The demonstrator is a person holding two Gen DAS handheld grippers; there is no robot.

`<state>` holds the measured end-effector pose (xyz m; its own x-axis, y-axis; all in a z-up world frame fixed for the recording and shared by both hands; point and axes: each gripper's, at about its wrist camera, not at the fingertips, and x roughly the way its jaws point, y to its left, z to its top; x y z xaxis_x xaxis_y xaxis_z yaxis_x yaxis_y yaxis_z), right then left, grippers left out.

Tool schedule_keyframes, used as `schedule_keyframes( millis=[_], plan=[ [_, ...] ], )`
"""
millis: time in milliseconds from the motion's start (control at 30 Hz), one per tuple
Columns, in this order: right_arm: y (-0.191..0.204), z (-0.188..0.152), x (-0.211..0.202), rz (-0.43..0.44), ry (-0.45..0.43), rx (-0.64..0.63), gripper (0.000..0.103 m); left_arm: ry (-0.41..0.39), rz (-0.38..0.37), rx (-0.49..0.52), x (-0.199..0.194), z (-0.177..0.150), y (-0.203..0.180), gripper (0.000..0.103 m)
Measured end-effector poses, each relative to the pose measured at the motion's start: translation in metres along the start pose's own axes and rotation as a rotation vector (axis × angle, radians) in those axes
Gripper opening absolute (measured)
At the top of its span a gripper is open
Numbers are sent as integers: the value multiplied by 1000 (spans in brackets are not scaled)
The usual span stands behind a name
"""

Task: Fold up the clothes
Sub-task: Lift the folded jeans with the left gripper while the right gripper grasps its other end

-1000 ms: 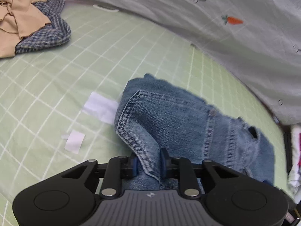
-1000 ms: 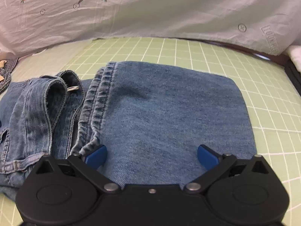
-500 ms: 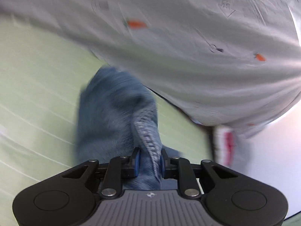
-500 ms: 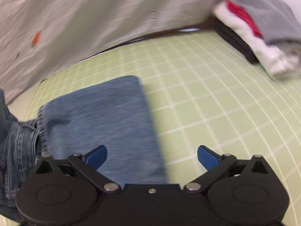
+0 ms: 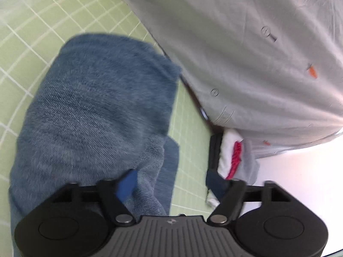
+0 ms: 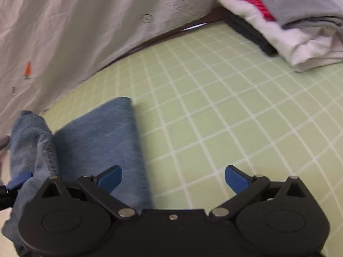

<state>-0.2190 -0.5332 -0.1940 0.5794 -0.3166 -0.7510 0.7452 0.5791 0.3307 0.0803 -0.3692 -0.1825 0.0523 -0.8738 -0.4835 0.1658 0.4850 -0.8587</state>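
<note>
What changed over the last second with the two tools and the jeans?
The left tool, pinching a denim edge a second ago, has just opened and released the jeans. Both views swung toward the stack of folded clothes. The right tool stayed open, holding nothing.

The jeans are coarse matt denim (twill weave showing); the checked green bed sheet is smooth cloth; the gripper bodies look like matt black plastic.

Jeans left of clothes pile (both on bedsheet).
</note>
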Motion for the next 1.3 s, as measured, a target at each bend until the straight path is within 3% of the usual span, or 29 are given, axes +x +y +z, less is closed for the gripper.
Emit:
schedule_keyframes(
  millis=[100, 167, 267, 333, 400, 467, 533, 567, 633, 667, 733, 800, 867, 967, 1133, 1167, 1233, 1267, 1300],
  plan=[
    [12, 9, -1, 82, -16, -21, 103, -81, -22, 44, -30, -2, -12, 79],
    [21, 16, 0, 163, -17, -25, 103, -155, -31, 47, -54, -1, -9, 86],
    [31, 26, 10, 353, 32, 45, 103, -216, 54, 15, -71, 1, 5, 88],
    [35, 31, 25, 513, 103, 141, 103, -226, 127, -35, -76, 1, 21, 88],
    [42, 32, 47, 600, 194, 256, 103, -210, 193, -106, -78, -1, 39, 88],
    [57, 31, 68, 638, 266, 280, 102, -186, 212, -148, -81, -4, 51, 88],
    [74, 29, 84, 639, 314, 250, 99, -163, 184, -165, -86, -8, 59, 88],
    [82, 27, 93, 638, 338, 234, 95, -154, 177, -169, -87, -9, 62, 88],
    [100, 21, 94, 665, 350, 191, 56, -146, 185, -161, -85, -7, 61, 88],
    [109, 18, 94, 679, 356, 170, 46, -143, 194, -153, -84, -6, 60, 88],
    [124, 15, 76, 694, 283, 66, 23, -143, 224, -129, -80, -4, 58, 88],
    [126, 16, 56, 769, 206, 12, 13, -139, 239, -107, -75, -5, 55, 88],
    [112, 19, 44, 850, 173, 99, 11, -142, 230, -83, -79, -8, 54, 88],
    [83, 22, 29, 792, 114, 173, 11, -141, 248, -20, -77, -7, 45, 88],
    [29, 23, 18, 605, 43, 268, 12, -91, 344, 118, -57, -5, 27, 88],
    [25, 23, 17, 527, 47, 224, 15, -74, 362, 140, -50, -4, 26, 88],
    [27, 23, 16, 319, 73, 119, 46, -39, 382, 175, -39, -5, 23, 88],
    [29, 22, 15, 250, 75, 80, 52, -22, 389, 189, -33, -5, 22, 88],
    [29, 20, 13, 234, 69, 56, 59, -8, 395, 204, -28, -5, 21, 88]
  ],
)
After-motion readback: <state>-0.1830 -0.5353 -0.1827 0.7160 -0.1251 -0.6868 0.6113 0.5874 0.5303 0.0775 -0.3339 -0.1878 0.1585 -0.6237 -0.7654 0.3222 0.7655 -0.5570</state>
